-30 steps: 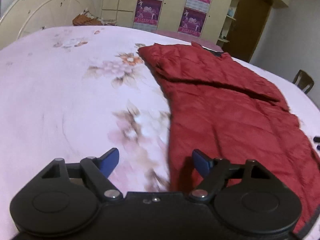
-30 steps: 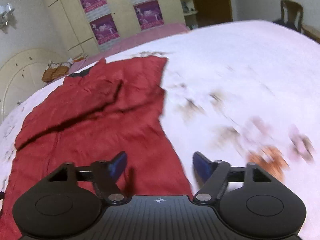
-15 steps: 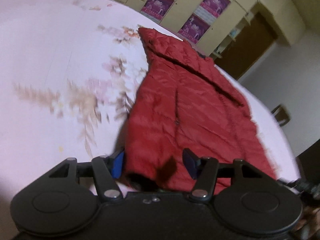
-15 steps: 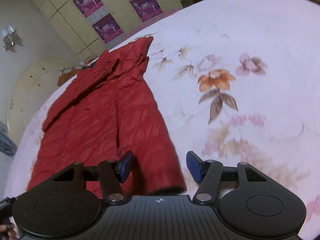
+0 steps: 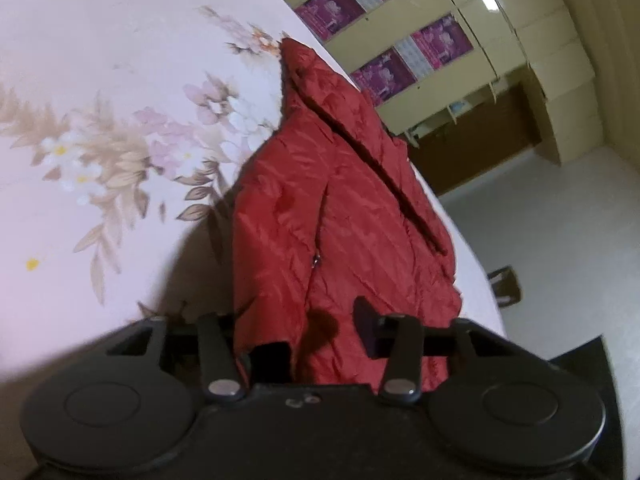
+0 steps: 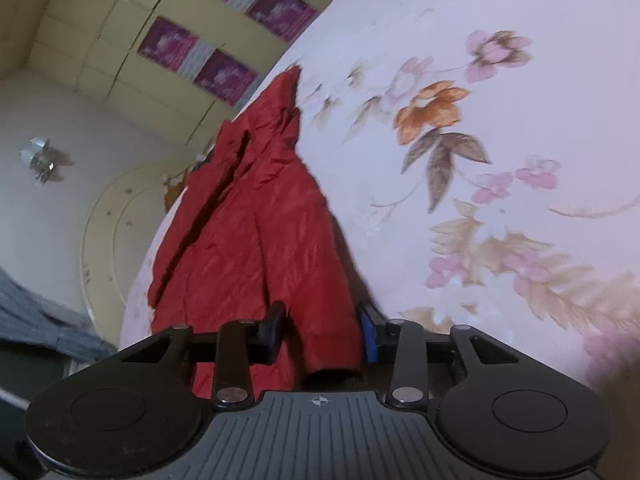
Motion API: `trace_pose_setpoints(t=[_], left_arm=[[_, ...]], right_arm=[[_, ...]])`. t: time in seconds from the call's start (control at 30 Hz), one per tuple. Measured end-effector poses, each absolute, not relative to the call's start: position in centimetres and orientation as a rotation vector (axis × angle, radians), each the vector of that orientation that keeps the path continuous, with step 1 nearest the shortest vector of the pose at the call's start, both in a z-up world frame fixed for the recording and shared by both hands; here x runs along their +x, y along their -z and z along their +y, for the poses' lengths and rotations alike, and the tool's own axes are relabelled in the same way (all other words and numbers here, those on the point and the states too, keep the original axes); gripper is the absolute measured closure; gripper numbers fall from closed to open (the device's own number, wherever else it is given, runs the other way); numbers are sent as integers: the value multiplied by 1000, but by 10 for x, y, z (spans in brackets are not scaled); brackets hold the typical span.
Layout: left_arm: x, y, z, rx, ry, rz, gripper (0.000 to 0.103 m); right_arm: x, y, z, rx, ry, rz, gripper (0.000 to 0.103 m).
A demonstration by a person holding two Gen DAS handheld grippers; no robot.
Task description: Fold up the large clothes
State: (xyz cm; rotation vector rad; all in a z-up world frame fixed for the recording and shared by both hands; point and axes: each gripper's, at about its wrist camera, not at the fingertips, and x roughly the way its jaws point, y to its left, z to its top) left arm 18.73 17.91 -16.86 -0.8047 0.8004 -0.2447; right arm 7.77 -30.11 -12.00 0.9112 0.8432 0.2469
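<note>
Left tongs tilted, fingers part-closed on red fabric; right tongs likewise clamped.

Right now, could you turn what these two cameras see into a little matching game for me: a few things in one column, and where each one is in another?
Things:
1. red quilted jacket
2. left hand-held gripper
3. orange flower print
4. purple posters

Places:
A. on the cream cupboard doors
B. on the pink sheet, right of the jacket in the right wrist view
C. spread along the pink floral bedsheet
D. at the jacket's near end, fabric between its fingers

Pairs: 1-C, 2-D, 3-B, 4-A
</note>
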Motion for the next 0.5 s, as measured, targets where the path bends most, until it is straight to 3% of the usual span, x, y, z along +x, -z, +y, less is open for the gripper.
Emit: trace_pose_setpoints(t=[0.03,0.1,0.2,0.27,0.33,0.4,0.5], left_arm=[[187,167,177,-795,259,798,91],[180,164,178,-807,285,755,93],[176,165,181,-793,255,753,90],[179,170,183,-784,218,780,82],[181,174,185,-791,207,788,82],[183,176,185,-788,195,788,83],[179,172,186,-806,194,750,95]], right_arm=[[78,119,-299,888,-274,856,64],[72,115,-296,858,-342,863,94],[61,118,-300,857,-326,855,94],[59,124,-301,852,-290,858,94],[60,128,-303,884,-283,851,94],[64,126,-300,879,-276,850,94],[64,116,-298,844,-284,829,99]])
